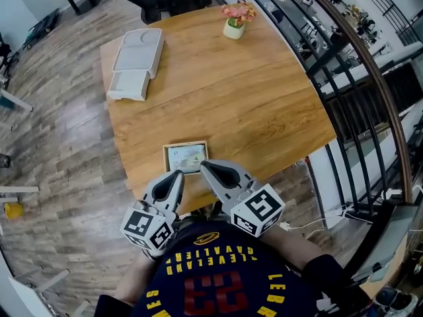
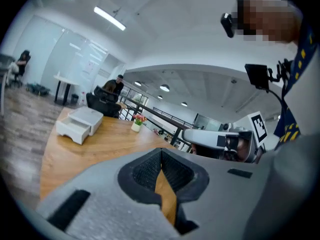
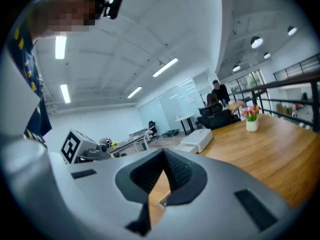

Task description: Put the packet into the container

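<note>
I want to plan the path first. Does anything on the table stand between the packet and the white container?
Nothing visible does. Only bare wood of the table lies between the packet near the front edge and the container at the far left. The flower pot stands far right, off that line.

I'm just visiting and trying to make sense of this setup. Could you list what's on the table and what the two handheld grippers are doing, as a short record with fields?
Table: wooden
Packet: lying flat near the table's near edge, just ahead of both grippers, not held
Container: white, at the far left corner, well apart from the packet
Flower pot: at the far edge
Left gripper: jaws shut, empty
Right gripper: jaws shut, empty
Task status: packet not yet in the container
</note>
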`<state>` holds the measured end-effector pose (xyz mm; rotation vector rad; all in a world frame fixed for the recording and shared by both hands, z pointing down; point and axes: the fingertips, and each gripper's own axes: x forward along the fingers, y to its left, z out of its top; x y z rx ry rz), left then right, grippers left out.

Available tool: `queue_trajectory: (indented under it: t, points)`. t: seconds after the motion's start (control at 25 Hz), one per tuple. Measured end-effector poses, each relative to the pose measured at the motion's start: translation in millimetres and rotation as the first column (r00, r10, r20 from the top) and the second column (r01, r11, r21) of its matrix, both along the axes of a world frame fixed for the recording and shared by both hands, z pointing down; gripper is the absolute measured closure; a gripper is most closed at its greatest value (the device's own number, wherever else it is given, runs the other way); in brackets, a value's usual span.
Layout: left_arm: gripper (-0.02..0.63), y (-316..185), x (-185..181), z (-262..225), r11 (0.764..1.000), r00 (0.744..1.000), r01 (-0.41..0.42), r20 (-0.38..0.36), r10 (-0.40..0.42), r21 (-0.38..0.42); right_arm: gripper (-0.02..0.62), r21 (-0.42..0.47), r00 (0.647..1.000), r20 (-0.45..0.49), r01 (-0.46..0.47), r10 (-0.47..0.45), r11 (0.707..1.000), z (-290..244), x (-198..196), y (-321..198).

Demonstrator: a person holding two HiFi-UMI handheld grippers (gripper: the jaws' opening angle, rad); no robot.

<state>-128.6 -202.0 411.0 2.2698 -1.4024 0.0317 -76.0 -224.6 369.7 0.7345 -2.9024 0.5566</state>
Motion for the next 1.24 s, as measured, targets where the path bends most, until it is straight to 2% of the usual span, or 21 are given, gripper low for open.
queue_trajectory:
  t: [0.12, 0.2, 0.32, 1.24]
  points:
    - [0.597, -2, -5, -28, 0.992, 0.992, -0.009, 0.129, -0.006, 0.122, 0.584, 0.164, 1.0, -0.005, -0.01, 0.011, 0.986, -25, 0, 1]
    - [0.597, -3, -6, -45, 0.985, 0.99, -0.015, 0.142, -0.01, 0.173, 0.584, 0.193, 1.0, 0.0, -0.012, 0.012, 0.981, -30, -1, 2]
    - [0.597, -1, -2, -55, 0.978, 0.989, -0.031, 0.146, 0.001, 0.208, 0.584, 0.182, 1.0, 0.01, -0.018, 0.016, 0.983, -29, -1, 2]
    - [0.597, 8, 6, -55, 0.97, 0.986, -0.072, 0.165, 0.033, 0.234, 0.584, 0.243, 0.999, 0.018, -0.035, 0.031, 0.969, -41, -1, 11]
